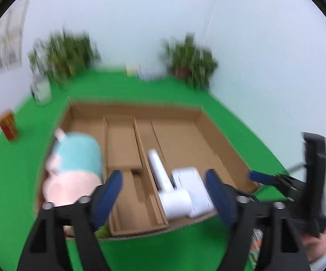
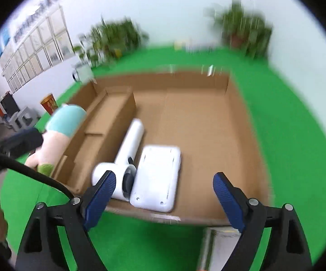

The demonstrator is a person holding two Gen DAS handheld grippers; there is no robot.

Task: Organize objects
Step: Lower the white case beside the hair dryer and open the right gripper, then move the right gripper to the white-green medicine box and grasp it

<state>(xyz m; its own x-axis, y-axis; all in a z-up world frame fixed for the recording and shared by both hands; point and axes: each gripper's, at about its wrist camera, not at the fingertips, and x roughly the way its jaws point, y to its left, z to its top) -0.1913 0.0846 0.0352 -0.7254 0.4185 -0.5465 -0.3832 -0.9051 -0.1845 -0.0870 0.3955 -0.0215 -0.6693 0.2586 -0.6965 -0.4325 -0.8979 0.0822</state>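
Note:
A shallow cardboard tray (image 1: 221,142) (image 2: 242,122) with dividers lies on a green table. In its wide compartment lie a white hair dryer (image 1: 167,187) (image 2: 126,151) and a flat white device (image 1: 194,192) (image 2: 156,178), side by side. A pink and teal plush toy (image 1: 74,167) (image 2: 59,133) lies in the left compartment. My left gripper (image 1: 164,194) is open and empty above the tray's near edge. My right gripper (image 2: 164,195) is open and empty above the white device; it also shows at the right of the left wrist view (image 1: 267,178).
Two potted plants (image 1: 65,52) (image 1: 192,61) stand at the back of the table. A red and gold box (image 1: 8,124) stands at the far left, a white container (image 1: 42,90) behind it. A printed package (image 2: 219,244) lies on the table in front of the tray.

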